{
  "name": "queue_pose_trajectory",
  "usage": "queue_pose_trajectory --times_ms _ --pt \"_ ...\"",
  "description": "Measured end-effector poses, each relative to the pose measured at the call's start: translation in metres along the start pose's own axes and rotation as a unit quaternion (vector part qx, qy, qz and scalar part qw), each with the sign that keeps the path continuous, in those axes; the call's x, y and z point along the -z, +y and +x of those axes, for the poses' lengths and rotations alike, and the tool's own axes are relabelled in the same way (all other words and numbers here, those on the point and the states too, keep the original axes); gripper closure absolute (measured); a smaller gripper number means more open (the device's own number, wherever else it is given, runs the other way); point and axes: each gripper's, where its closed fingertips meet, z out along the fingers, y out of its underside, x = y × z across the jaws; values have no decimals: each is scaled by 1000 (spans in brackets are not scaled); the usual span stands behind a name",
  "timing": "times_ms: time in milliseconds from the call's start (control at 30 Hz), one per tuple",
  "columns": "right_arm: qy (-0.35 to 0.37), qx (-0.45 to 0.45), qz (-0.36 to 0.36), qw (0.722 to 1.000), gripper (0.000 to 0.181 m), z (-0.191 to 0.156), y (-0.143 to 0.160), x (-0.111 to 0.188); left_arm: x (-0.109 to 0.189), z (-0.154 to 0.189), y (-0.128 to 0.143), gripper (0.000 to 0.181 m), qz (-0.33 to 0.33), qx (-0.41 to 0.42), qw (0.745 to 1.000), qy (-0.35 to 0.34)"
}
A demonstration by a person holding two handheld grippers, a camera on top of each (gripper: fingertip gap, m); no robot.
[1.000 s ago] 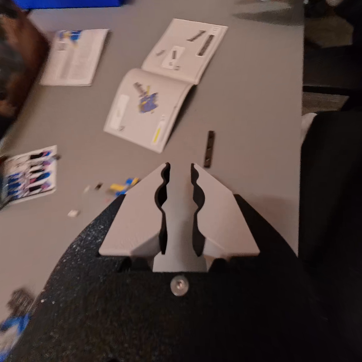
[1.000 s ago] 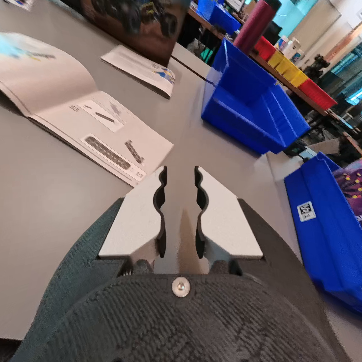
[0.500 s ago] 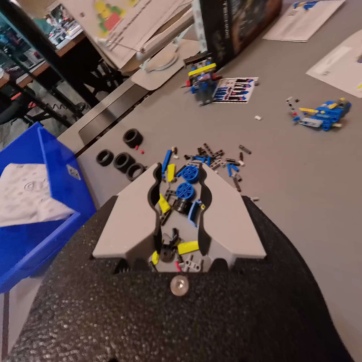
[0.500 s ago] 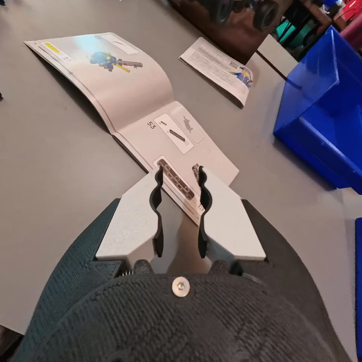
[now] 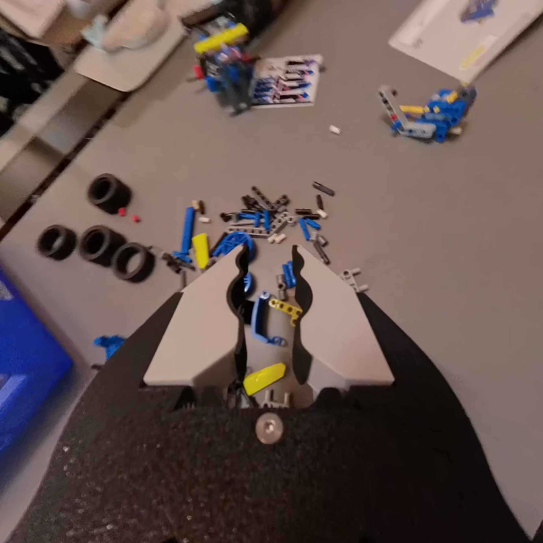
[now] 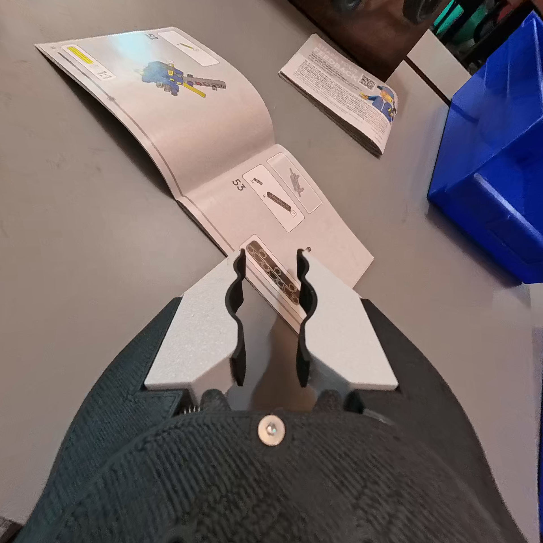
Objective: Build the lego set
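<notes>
Four black tyres (image 5: 97, 238) sit on the grey table (image 5: 426, 264) off to the left – one alone, three bunched in a row – with two tiny red pins (image 5: 128, 214) beside the lone one. Ahead of them lies a scatter of loose lego pieces (image 5: 264, 217): blue, black, grey and yellow bits, too many and too blurred to count. Two part-built models stand farther back, a taller blue-and-yellow one (image 5: 226, 67) touching a sticker sheet (image 5: 286, 80) and a low blue one (image 5: 426, 114) off to the right. A blue bin (image 5: 26, 367) edges in at the left.

The left gripper (image 5: 268, 249) hangs over the near end of the scatter, tilted down at the table, its jaws a moderate gap apart and holding nothing; between the fingers I can see a curved blue piece (image 5: 260, 320), a yellow holed piece (image 5: 286, 308) and a yellow panel (image 5: 264, 377) lying on the table below.

The right gripper (image 6: 269, 252) is likewise parted and empty, angled down over the near corner of one open instruction booklet (image 6: 188, 123). It looks low, but I cannot tell if it touches the page. One closed booklet (image 6: 340, 91) lies beyond – and another blue bin (image 6: 499, 152) stands at the right.
</notes>
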Motion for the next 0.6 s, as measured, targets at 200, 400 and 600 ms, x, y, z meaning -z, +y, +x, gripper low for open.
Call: queue_pose_trajectory --times_ms 200,400,600 --pt "-18 -8 39 999 150 -7 -22 9 -36 19 13 167 -81 -45 994 59" --pt "-15 23 35 999 152 -15 -25 4 -54 28 9 168 -74 -72 990 98" --pt "-30 38 32 998 150 -21 -29 -3 -66 25 0 165 -88 -170 972 136"
